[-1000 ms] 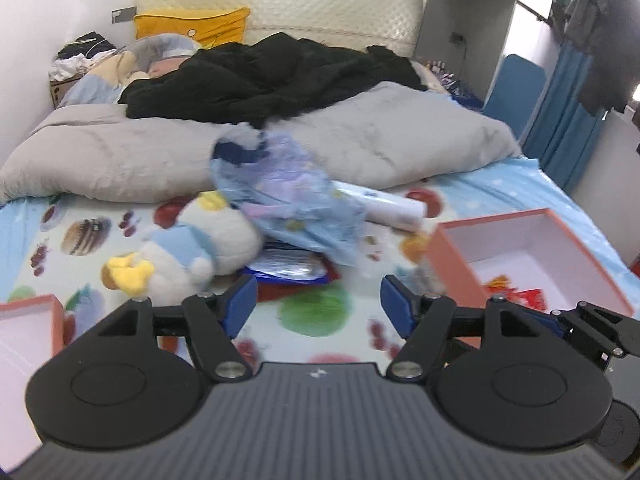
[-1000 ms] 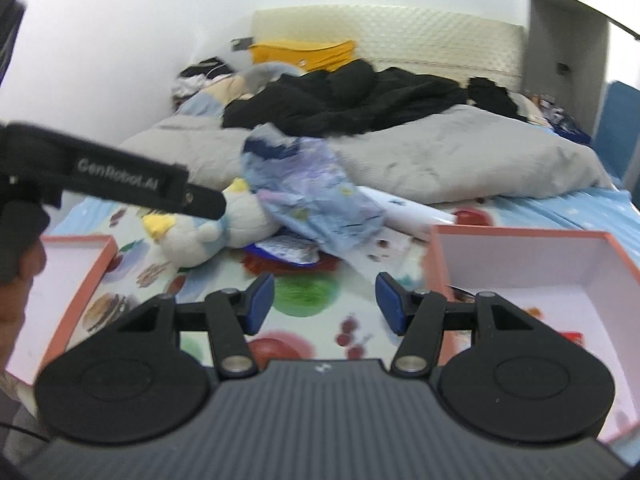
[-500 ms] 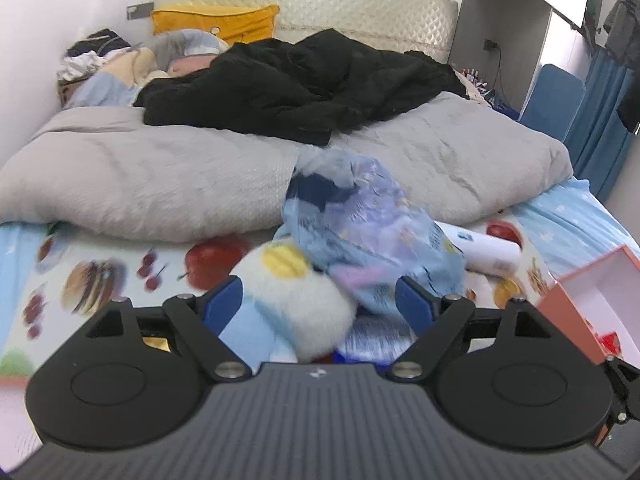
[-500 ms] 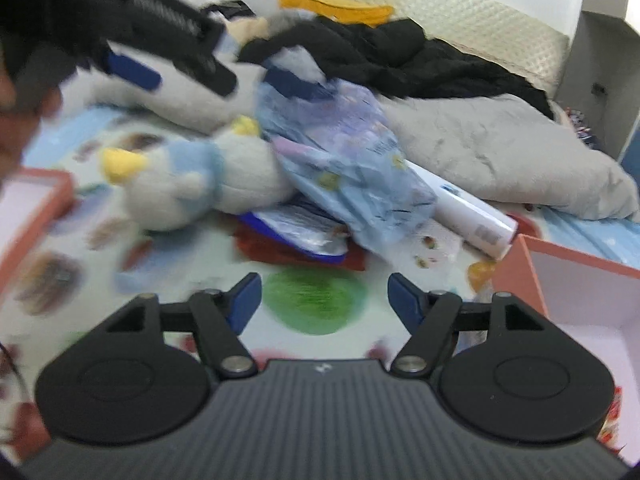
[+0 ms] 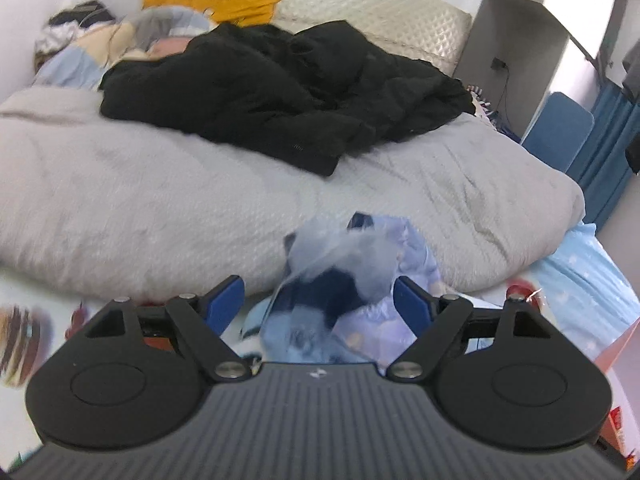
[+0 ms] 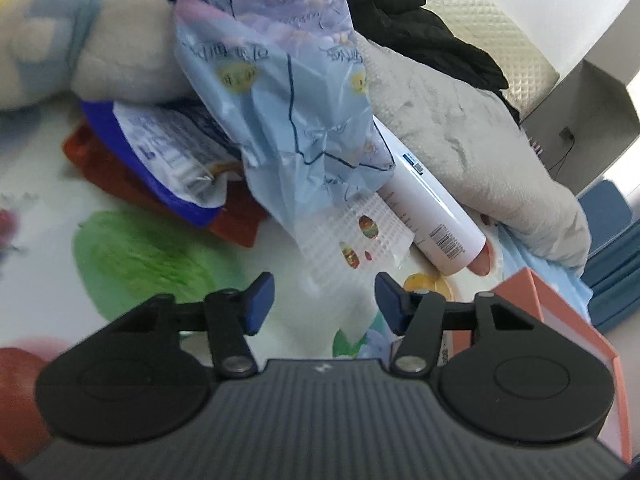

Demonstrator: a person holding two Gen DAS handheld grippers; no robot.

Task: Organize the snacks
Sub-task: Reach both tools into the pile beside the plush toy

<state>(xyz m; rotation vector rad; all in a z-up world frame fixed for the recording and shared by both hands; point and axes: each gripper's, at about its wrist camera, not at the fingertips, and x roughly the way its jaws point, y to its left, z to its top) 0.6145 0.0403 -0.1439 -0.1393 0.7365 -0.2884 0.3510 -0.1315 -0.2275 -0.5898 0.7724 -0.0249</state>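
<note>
So both grippers are closing in on the snack pile on the bed. The left gripper (image 5: 320, 304) is spread wide with the crumpled blue bag (image 5: 348, 280) sitting right between its fingers, jaws easing inward, but the pads don't look like they're pressing on it yet, so nothing's held. The right gripper (image 6: 324, 300) is about half open and closing too, with only the printed sheet (image 6: 152, 256) and a clear mesh wrapper (image 6: 360, 228) ahead of it, empty as far as I can tell.

That same bag (image 6: 280, 92) is draped over a white tube (image 6: 432, 220) and a blue-edged packet (image 6: 168, 152), leaning on a plush toy (image 6: 100, 52). The pink box (image 6: 560, 316) sits off to the right.

My worry: that bag is thin, floppy film. Pinch just a loose fold and it could slip out, or drag the packet and tube along. Also both grippers are working the same heap, so they might bump each other.
</note>
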